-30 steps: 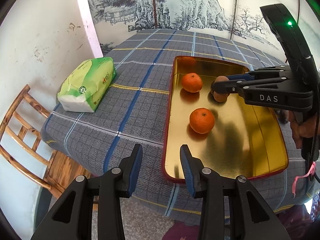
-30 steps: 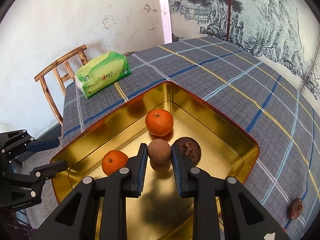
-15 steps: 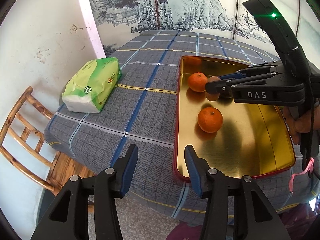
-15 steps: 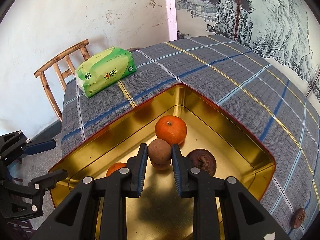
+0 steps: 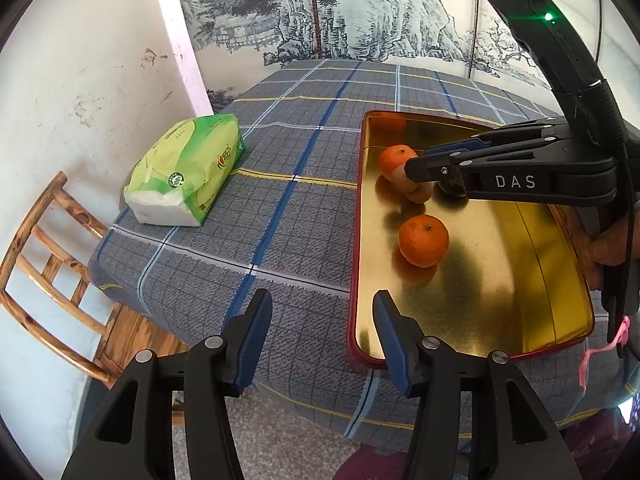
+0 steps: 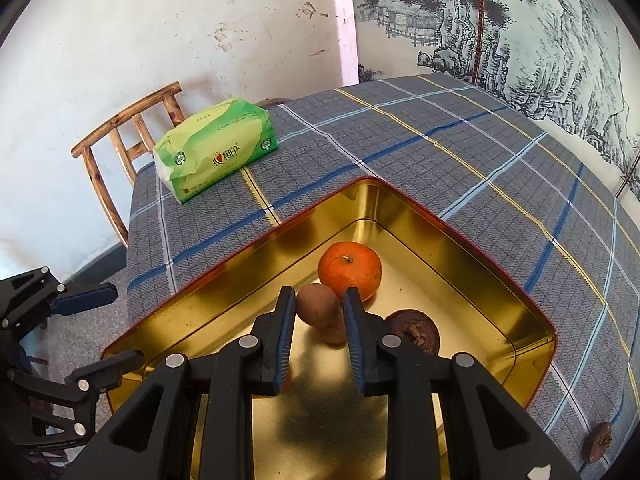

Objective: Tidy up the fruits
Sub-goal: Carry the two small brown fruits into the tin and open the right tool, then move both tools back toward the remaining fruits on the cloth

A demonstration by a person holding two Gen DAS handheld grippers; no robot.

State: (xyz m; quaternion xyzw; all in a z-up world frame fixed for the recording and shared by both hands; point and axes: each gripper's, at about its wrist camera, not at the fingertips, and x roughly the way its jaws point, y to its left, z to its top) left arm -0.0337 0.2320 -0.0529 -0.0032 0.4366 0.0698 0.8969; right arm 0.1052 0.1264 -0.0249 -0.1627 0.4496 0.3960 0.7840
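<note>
A gold tray (image 5: 520, 280) (image 6: 460, 248) with a red rim lies on the checked tablecloth. My right gripper (image 6: 319, 309) (image 5: 408, 170) is shut on a small brown fruit (image 6: 316, 307) (image 5: 400, 176), held just above the tray floor next to an orange (image 6: 350, 270) (image 5: 394, 160) in the far corner. A second orange (image 5: 423, 241) lies nearer the tray's middle. A dark dried fruit (image 6: 414, 330) lies in the tray to the right of my fingers. My left gripper (image 5: 322, 328) is open and empty over the tray's near left corner.
A green tissue pack (image 5: 188, 176) (image 6: 216, 154) lies on the cloth left of the tray. A wooden chair (image 5: 44, 264) (image 6: 128, 136) stands at the table's left edge by the wall. Another dark dried fruit (image 6: 598, 440) lies on the cloth outside the tray.
My right gripper has carried the brown fruit further toward the tray's far corner, closer to the orange there. My left gripper has drifted left and back a little.
</note>
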